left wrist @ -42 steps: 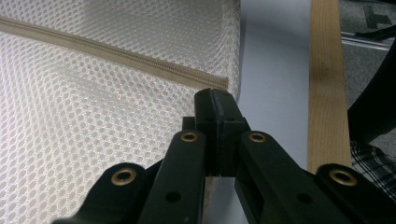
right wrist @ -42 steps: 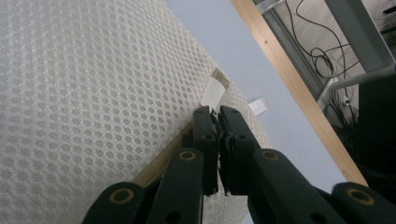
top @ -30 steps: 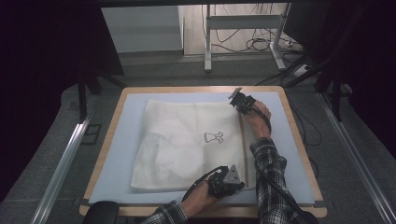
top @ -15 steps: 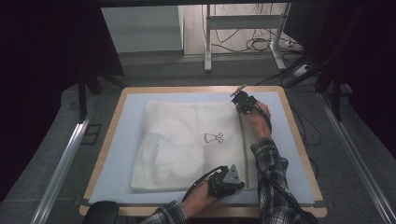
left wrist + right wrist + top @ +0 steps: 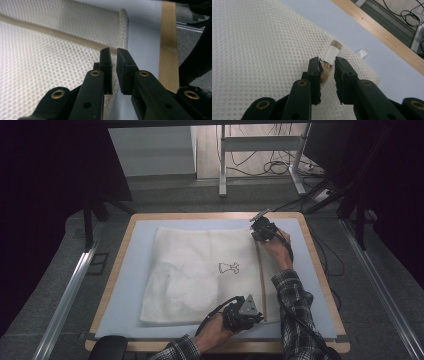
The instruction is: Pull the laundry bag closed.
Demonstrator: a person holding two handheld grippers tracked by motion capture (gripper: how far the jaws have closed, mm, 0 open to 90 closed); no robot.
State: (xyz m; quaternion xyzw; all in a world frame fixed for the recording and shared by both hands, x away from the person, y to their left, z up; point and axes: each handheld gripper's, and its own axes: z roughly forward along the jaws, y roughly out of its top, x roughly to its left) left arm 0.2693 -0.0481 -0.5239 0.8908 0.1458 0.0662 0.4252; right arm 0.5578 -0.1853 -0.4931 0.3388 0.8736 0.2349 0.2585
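Barely any shift over the last second: left gripper (image 5: 256, 316) still planted at the near end of the zipper (image 5: 261, 275), right gripper (image 5: 259, 231) nudged a touch along the far end and now settled there.

White mesh laundry bag (image 5: 200, 270) spread flat on the blue mat (image 5: 135, 285), small black printed figure (image 5: 228, 268) near its middle, zipper running down its right side from far edge to near edge.

In the right gripper view, tongs (image 5: 327, 61) spread apart, straddling the white-and-tan zipper pull (image 5: 332, 53) without closing on it; pull lying loose on the mesh, just short of the bag's corner, wooden table rim (image 5: 374, 27) beyond.

In the left gripper view, tongs (image 5: 113, 51) drawn nearly together, a thin slit left between them, poised over the bag's edge where the zipper tape ends; cannot tell whether any mesh is pinched.

Judged from this: aiming done, grasp not yet made. Next, most likely, closing on the pull and drawing it along the tape while the near end is held down. Risk of the flat pull slipping aside as the tongs close.
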